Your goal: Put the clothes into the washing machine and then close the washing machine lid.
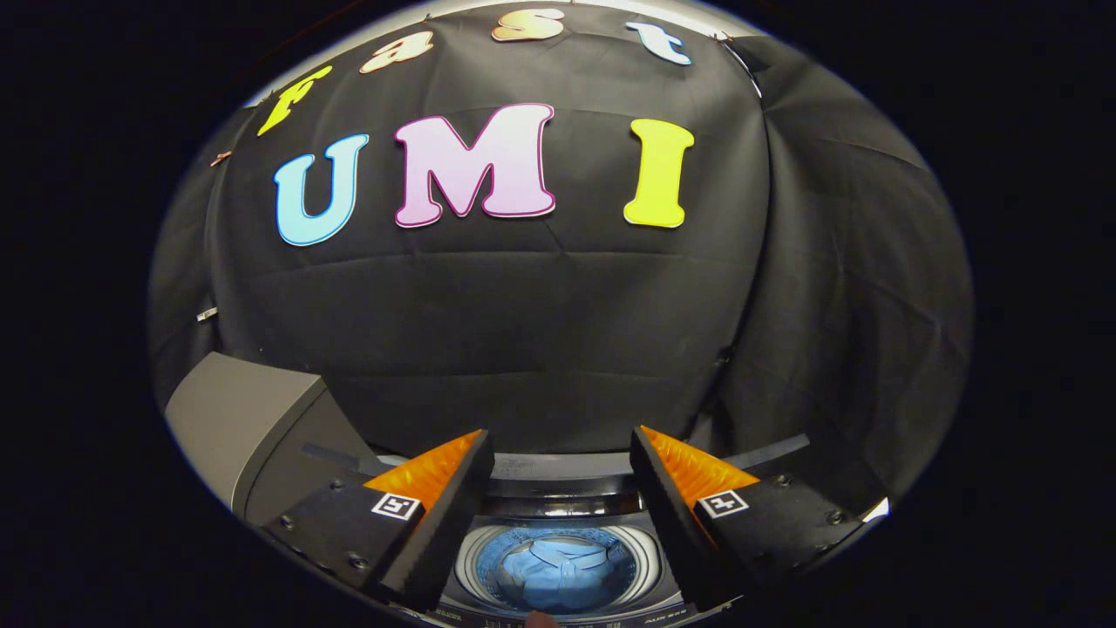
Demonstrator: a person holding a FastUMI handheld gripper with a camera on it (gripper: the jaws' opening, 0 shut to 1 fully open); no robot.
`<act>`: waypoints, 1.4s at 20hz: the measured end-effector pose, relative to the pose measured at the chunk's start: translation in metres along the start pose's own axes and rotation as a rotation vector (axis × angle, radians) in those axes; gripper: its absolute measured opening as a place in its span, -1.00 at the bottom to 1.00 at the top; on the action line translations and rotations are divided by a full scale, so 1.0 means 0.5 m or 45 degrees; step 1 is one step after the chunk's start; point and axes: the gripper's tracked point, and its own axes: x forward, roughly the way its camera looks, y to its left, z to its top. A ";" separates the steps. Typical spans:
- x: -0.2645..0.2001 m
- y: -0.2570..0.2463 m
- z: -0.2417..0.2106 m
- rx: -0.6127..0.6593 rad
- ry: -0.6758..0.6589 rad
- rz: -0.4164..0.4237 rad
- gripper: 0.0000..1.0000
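A small top-loading washing machine [558, 475] stands below and just ahead of my fingers, its round drum open to view. A light blue garment [558, 571] lies crumpled inside the drum. The grey lid [235, 419] is raised and stands tilted at the machine's left side, beyond my left finger. My gripper [560, 445] hovers above the drum, open, with a wide gap and nothing between its fingers.
Black cloth forms the booth's wall right behind the machine and wraps round on both sides. A thin dark bar [767, 451] sticks out beside the right finger.
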 end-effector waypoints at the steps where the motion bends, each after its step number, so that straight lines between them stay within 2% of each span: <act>1: -0.006 -0.001 -0.009 0.004 0.005 0.005 0.99; 12: -0.028 0.000 -0.057 0.020 0.011 0.039 0.97; 18: -0.014 -0.006 -0.183 -0.048 0.174 0.036 0.96; 23: -0.020 -0.002 -0.284 -0.026 0.296 0.035 0.97; 25: -0.016 0.004 -0.290 -0.027 0.309 0.045 0.96; 28: -0.039 0.008 -0.209 -0.028 0.187 0.061 0.97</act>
